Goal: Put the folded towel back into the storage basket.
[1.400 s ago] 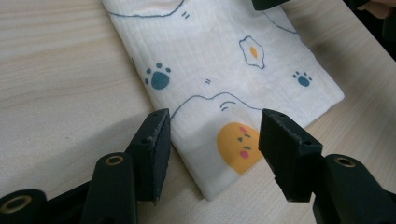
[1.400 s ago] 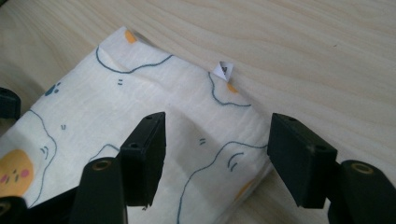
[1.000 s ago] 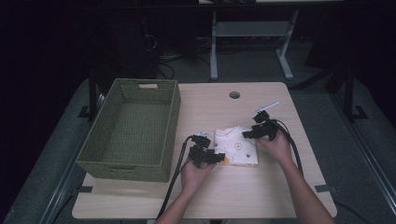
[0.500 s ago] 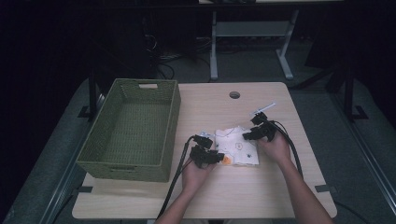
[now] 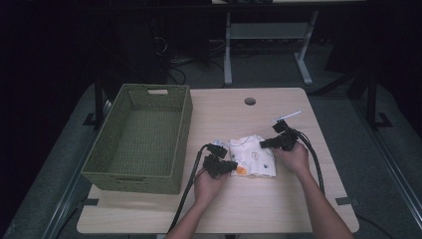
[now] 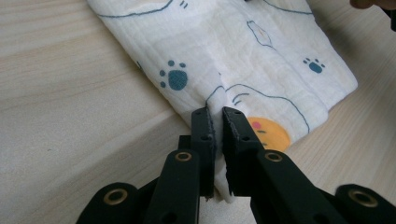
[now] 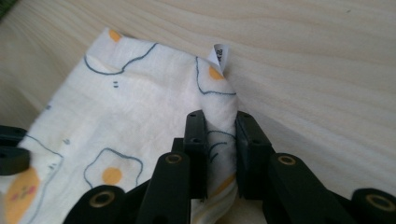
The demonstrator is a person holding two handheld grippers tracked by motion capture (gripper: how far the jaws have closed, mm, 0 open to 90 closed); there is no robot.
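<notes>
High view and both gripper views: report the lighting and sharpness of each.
High view: dim, room black beyond the table, cloth soft and slightly blown out. Left gripper view: bright and even, cloth print crisp, left gripper jaws sharp where they pinch the fold. Right gripper view: bright, wood grain clear, right gripper in focus, far corners a little soft.

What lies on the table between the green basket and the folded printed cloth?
In the high view, a strip of bare tabletop separates the green basket from the folded printed cloth; nearer the front, the left hand-held gripper and its cable reach in.
</notes>
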